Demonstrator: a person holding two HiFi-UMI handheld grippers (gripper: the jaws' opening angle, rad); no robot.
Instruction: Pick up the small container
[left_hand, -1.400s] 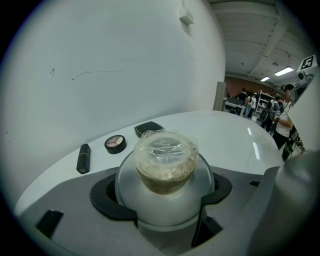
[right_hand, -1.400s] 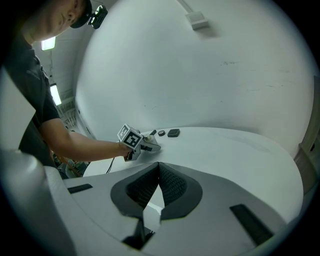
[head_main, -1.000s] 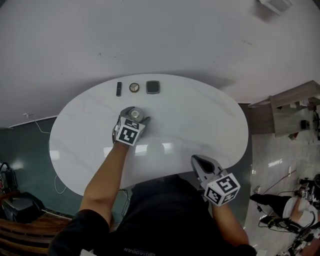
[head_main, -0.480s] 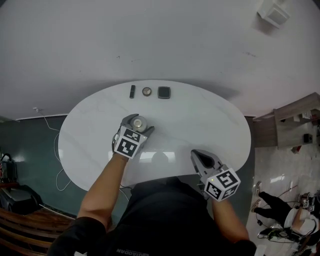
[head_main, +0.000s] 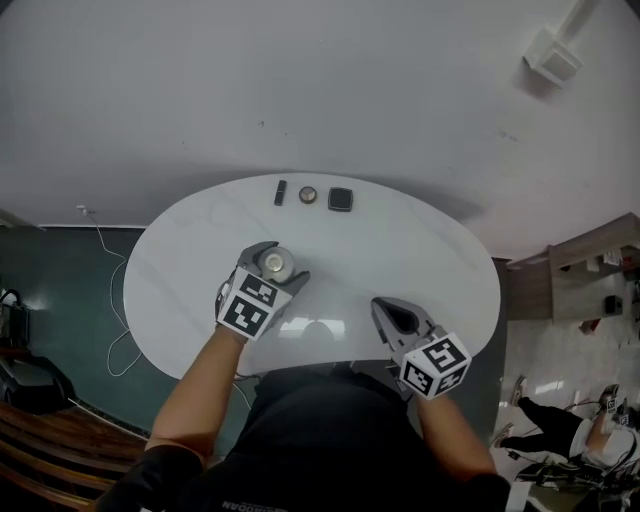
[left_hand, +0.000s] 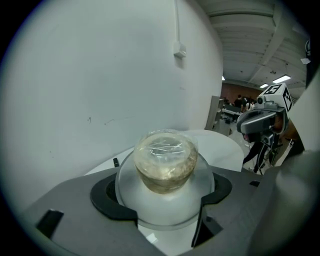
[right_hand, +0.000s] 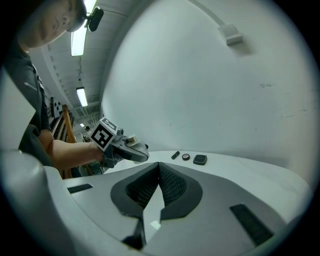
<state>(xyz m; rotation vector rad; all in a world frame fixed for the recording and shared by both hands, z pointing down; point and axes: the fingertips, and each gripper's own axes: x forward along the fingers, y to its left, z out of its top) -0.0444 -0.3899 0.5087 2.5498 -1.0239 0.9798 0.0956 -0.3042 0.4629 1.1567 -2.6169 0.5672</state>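
Your right gripper (head_main: 385, 310) sits lower centre-right of the head view, over the near edge of the white oval table (head_main: 430, 250). Its jaws are pressed together, with nothing between them.

Your left gripper (left_hand: 162, 197) is left of centre, further in over the tabletop. Its jaws are clamped on the small container (left_hand: 165, 161), a translucent round jar with crinkled clear film over its top. The jar is seated between the two dark pads. I can't tell for sure whether it's off the surface.

At the table's far edge there's a row of three items, well apart from both grippers: a black stick (head_main: 281, 192), a small round disc (head_main: 308, 195) and a black square case (head_main: 341, 198). A plain white wall (head_main: 300, 80) is behind them.
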